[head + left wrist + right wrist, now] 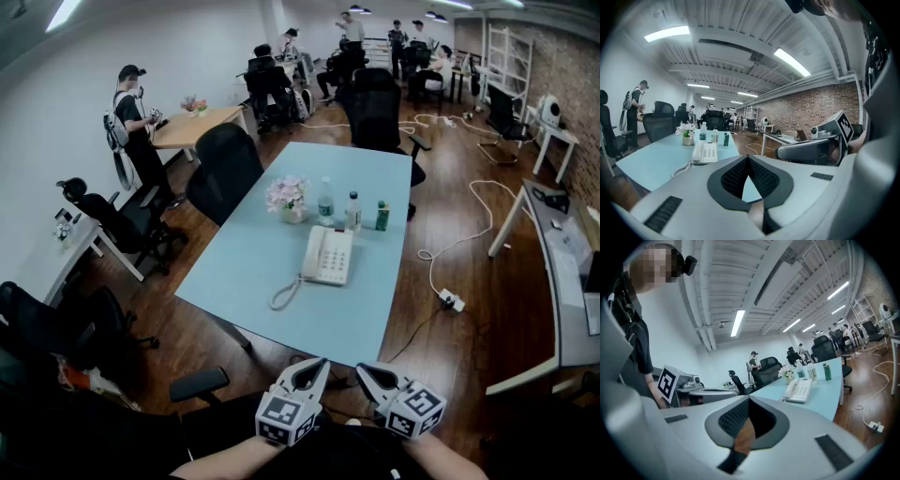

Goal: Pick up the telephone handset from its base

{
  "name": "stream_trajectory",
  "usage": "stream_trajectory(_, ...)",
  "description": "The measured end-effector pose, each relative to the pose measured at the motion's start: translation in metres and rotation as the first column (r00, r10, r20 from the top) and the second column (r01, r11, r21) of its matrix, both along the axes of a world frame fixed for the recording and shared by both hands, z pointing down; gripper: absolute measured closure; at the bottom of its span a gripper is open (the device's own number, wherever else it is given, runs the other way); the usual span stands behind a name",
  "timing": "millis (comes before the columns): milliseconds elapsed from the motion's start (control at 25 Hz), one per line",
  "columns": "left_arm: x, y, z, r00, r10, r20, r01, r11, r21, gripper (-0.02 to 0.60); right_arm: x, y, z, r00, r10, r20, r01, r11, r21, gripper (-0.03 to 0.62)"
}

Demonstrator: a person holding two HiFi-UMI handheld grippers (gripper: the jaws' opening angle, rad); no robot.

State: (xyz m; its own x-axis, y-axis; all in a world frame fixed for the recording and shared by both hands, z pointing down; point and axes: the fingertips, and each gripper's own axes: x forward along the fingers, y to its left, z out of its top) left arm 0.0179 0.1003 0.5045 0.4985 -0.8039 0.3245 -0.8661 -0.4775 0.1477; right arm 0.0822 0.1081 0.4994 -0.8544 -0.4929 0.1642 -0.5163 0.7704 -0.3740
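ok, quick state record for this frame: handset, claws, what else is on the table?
handset: seated on the telephone base, on its left side in the head view
cord: coiled, trailing toward the near edge
left claw: shut, empty, well short of the telephone base
right claw: shut, empty, beside the left claw
table: light blue; flower vase, two water bottles, green bottle behind the telephone base
pickup: not started
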Motion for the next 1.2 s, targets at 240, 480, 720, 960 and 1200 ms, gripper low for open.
stream_trajectory(240, -0.002, -0.014, -0.002, 1.000, 0.013, -0.014, -0.013, 1.000, 0.000, 0.580, -0.008, -0.013, -0.002, 1.000, 0.000, -0.006, 0.000, 1.000, 0.002, 0.580)
stream_trajectory(480, -0.013, -0.036, 0.004, 1.000, 0.024, -0.016, -0.024, 0.999, -0.021, 0.580, -0.018, -0.035, 0.004, 1.000, 0.008, -0.014, -0.008, 1.000, -0.008, 0.580)
stream_trajectory(720, -0.028, -0.075, 0.004, 0.999, 0.047, -0.027, -0.047, 0.999, -0.018, 0.580, -0.035, -0.069, 0.000, 0.999, 0.025, -0.032, -0.025, 1.000, -0.004, 0.580)
stream_trajectory(960, -0.047, -0.129, 0.007, 0.996, 0.077, -0.046, -0.078, 0.997, -0.027, 0.580, -0.057, -0.117, -0.002, 0.997, 0.054, -0.056, -0.053, 0.999, 0.007, 0.580)
stream_trajectory(1200, -0.066, -0.185, 0.012, 0.992, 0.104, -0.077, -0.108, 0.993, -0.053, 0.580, -0.073, -0.167, -0.003, 0.990, 0.121, -0.077, -0.122, 0.992, -0.010, 0.580)
